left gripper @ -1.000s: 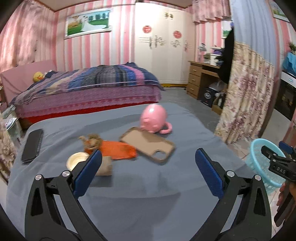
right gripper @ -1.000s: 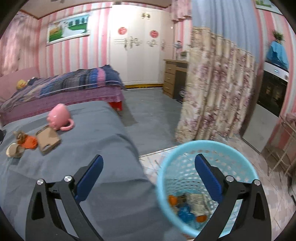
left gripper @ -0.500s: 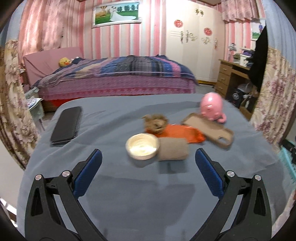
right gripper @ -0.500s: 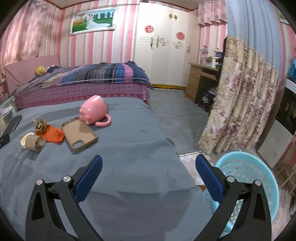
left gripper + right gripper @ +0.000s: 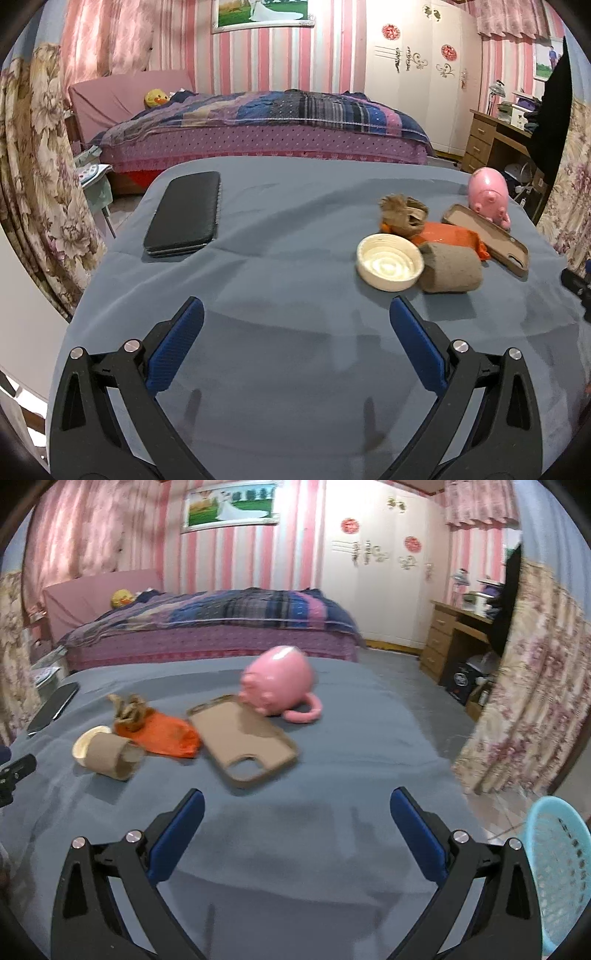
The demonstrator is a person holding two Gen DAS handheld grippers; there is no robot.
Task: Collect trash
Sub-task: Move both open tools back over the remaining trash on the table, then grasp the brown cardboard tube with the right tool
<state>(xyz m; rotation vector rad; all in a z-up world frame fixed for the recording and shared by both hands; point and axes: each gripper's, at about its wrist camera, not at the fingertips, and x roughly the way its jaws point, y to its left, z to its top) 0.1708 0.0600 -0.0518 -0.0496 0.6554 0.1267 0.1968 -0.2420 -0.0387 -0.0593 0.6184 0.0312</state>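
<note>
**Currently: both grippers empty above the grey table, trash ahead**

Left gripper (image 5: pixel 295 332) — blue-padded fingers spread wide, nothing between them, held above the grey cloth-covered table (image 5: pixel 280 369). Right gripper (image 5: pixel 295 814) — likewise spread wide and empty, over the near part of the same table (image 5: pixel 332 775).

Trash cluster, left wrist view: a paper cup (image 5: pixel 417 264) lies on its side, its white open mouth turned toward the camera. Just behind it sits an orange wrapper (image 5: pixel 448 236), with a crumpled brown scrap (image 5: pixel 402 216) resting on the wrapper's far end. The cluster lies ahead and right of the left gripper, well clear of the fingers.

Same cluster, right wrist view: cup (image 5: pixel 105 753), orange wrapper (image 5: pixel 164 731) and brown scrap (image 5: pixel 129 710) lie ahead and left of the right gripper.

Other items on the table:
- tan phone case (image 5: pixel 245 738), inner side up, right beside the wrapper
- pink pig-shaped mug (image 5: pixel 279 685) on its side, touching the far end of the case
- black phone (image 5: pixel 184 212) lying flat near the far left edge, well apart from the trash

A light-blue mesh basket (image 5: pixel 554 867) stands on the floor to the right of the table; its contents cannot be made out. A bed with a plaid quilt (image 5: pixel 266 114) stands behind the table.
</note>
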